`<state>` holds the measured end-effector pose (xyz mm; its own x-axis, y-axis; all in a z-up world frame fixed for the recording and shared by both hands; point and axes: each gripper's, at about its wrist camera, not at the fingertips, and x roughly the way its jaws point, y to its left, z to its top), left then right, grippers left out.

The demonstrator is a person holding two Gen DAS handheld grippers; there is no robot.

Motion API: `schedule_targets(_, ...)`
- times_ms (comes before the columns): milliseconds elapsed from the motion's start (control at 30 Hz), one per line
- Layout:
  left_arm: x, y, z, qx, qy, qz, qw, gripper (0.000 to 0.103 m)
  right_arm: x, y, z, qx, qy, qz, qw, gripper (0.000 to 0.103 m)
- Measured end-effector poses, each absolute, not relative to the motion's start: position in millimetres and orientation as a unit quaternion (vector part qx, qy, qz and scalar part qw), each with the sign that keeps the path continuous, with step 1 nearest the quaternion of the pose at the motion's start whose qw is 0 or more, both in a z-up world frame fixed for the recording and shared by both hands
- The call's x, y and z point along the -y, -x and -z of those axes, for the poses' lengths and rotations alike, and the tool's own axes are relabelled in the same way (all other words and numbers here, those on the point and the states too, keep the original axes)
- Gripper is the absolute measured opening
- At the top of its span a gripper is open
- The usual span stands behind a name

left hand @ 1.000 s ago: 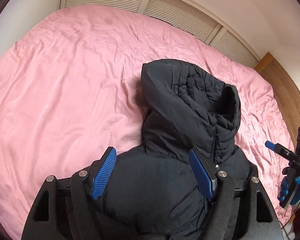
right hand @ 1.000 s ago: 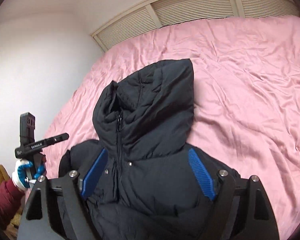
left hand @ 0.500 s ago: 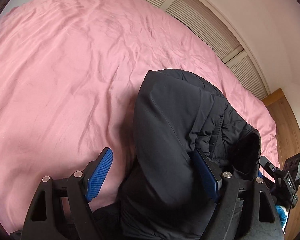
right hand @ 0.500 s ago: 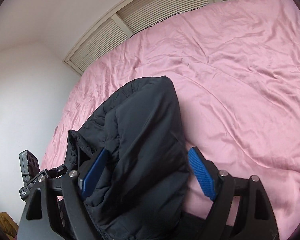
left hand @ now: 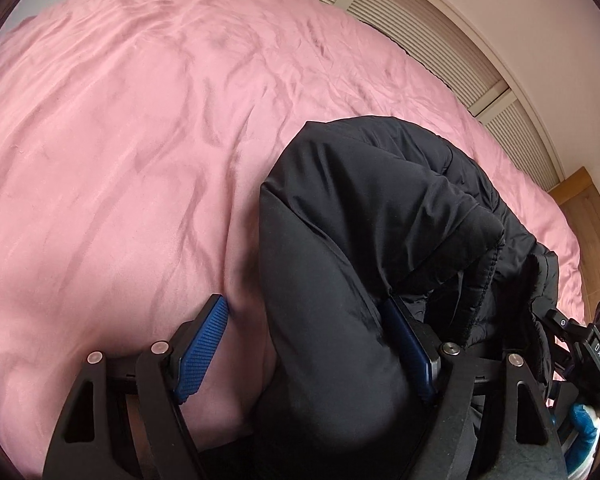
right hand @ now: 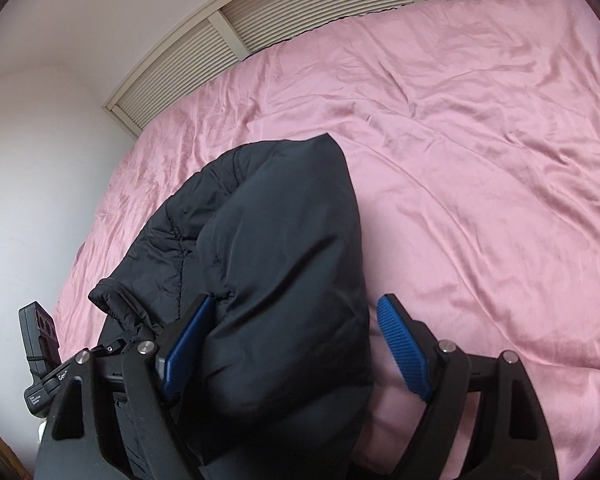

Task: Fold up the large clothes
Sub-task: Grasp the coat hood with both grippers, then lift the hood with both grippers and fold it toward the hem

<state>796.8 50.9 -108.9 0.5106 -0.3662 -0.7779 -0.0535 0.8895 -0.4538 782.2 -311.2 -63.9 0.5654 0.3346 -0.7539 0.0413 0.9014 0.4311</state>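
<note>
A black puffer jacket (left hand: 364, 232) lies bunched on the pink bed (left hand: 140, 140), its hood end pointing away from me. My left gripper (left hand: 306, 346) is open, its jaws wide apart, with the jacket's left side lying between the fingers. My right gripper (right hand: 296, 344) is also open, with the jacket's (right hand: 276, 240) right side between its fingers. The jacket's lower part is hidden beneath both grippers. Each gripper shows at the edge of the other's view.
The pink bedsheet (right hand: 480, 160) spreads wide to the left, right and far side. Louvered closet doors (right hand: 300, 12) run behind the bed. A white wall (right hand: 32, 160) stands at the left and a wooden floor (left hand: 596, 216) at the right.
Both grippers have moved forward and lower over the jacket, toward the hood. The jacket has bunched up and its hood has folded over. Both jaws stay open.
</note>
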Motion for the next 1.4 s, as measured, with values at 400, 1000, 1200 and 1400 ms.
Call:
schedule_targets(400,-39,-784,93,-0.491,0.153,0.104,0.852,0.011,279,-776,54,-0.473,-0.102,-0.067,0.873,0.018)
schedule_targets(1000,-67,-635,19,-0.446,0.158,0.195,0.859,0.008,286,-581,-43,-0.402,-0.084,-0.150,0.900,0.016)
schedule_targets(1200,-76,-583,51,-0.458,0.170,0.199,0.849,0.011,287,-515,-8,-0.413,-0.110,-0.148,0.892,0.016)
schedule_targets(1400,-80,-567,65,-0.457,0.186,0.201,0.846,0.017,297,-491,27,-0.419,-0.150,-0.126,0.886,0.016)
